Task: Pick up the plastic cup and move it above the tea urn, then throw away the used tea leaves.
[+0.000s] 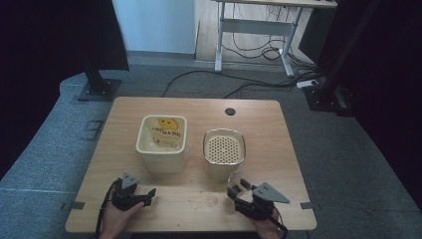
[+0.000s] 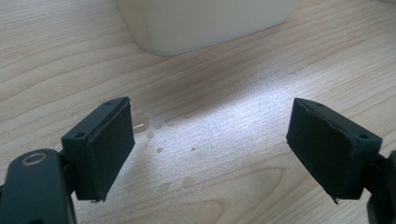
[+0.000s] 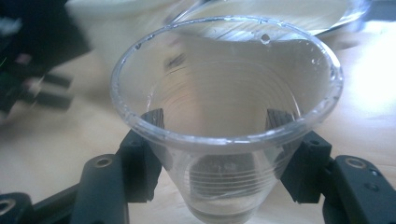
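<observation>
A clear ribbed plastic cup [image 3: 224,88] stands upright between the jaws of my right gripper [image 3: 218,119], whose pads press on its two sides. In the high view that cup [image 1: 235,178] is at the front right of the wooden table [image 1: 124,109], held by the right gripper [image 1: 238,187] just in front of the cream container with a perforated top [image 1: 224,148]. My left gripper [image 1: 148,196] rests at the front left, jaws open. In its own view the left gripper [image 2: 210,140] has bare wood between its pads.
A cream square bin [image 1: 161,144] holding a yellow printed bag stands left of centre; its base [image 2: 205,23] is just ahead of the left jaws. Crumbs [image 1: 211,199] lie between the hands, and small wet spots [image 2: 156,135] dot the wood. A cable hole [image 1: 230,111] sits at the far edge.
</observation>
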Demonstrator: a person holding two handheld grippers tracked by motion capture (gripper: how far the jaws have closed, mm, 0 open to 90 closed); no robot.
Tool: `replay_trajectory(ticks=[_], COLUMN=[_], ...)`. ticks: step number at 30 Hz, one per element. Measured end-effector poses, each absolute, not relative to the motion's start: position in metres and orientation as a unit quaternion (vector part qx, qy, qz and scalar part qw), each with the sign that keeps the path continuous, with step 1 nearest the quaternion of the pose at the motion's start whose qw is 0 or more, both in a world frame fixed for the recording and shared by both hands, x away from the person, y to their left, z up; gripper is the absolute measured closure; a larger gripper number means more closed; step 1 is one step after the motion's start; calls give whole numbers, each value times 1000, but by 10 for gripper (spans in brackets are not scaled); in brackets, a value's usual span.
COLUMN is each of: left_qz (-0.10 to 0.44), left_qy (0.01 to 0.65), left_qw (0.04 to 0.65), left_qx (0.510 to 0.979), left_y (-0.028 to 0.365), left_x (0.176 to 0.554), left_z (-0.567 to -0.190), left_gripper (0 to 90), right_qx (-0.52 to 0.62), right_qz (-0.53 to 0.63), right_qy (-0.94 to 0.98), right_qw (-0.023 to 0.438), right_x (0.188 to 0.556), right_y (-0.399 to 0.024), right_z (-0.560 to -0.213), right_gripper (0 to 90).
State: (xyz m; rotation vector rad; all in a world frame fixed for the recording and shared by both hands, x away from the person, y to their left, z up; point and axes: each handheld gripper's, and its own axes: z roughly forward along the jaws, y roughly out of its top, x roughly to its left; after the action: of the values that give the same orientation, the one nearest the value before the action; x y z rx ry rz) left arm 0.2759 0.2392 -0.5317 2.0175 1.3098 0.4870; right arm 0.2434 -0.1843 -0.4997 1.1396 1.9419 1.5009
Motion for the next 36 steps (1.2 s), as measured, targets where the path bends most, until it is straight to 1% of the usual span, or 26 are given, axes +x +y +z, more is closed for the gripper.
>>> replay_trajectory(ticks=[1, 2, 4, 5, 12, 14, 19, 20, 23, 30, 36], left_qz=[187, 186, 186, 186, 186, 185, 180, 179, 177, 173, 172], left_qy=[502, 502, 503, 503, 505, 505, 506, 505, 503, 502, 502], left_qw=[337, 336, 335, 335, 336, 336, 334, 334, 333, 333, 331], left_qx=[774, 775, 775, 775, 773, 773, 775, 776, 778, 779, 780], left_y=[239, 239, 239, 239, 240, 240, 239, 239, 238, 239, 238], left_x=[276, 276, 276, 277, 276, 276, 277, 277, 277, 277, 277], left_z=[-532, -532, -532, -532, -533, -533, -534, -534, -534, -535, -535], left_gripper=[148, 148, 148, 148, 148, 148, 148, 148, 148, 148, 149], right_qx=[411, 428, 434, 449, 463, 468, 477, 485, 483, 477, 466], right_qz=[542, 545, 547, 546, 539, 534, 518, 509, 492, 468, 448], right_qy=[701, 683, 676, 663, 647, 640, 636, 634, 637, 647, 658], right_qw=[216, 231, 235, 247, 276, 294, 315, 324, 345, 367, 387], right_x=[243, 246, 247, 252, 261, 267, 277, 283, 291, 306, 312], right_y=[-184, -199, -205, -215, -230, -237, -246, -249, -251, -246, -233], right_z=[-500, -493, -490, -486, -478, -471, -462, -456, -442, -419, -411], right_gripper=[396, 399, 400, 402, 400, 400, 391, 392, 400, 400, 405])
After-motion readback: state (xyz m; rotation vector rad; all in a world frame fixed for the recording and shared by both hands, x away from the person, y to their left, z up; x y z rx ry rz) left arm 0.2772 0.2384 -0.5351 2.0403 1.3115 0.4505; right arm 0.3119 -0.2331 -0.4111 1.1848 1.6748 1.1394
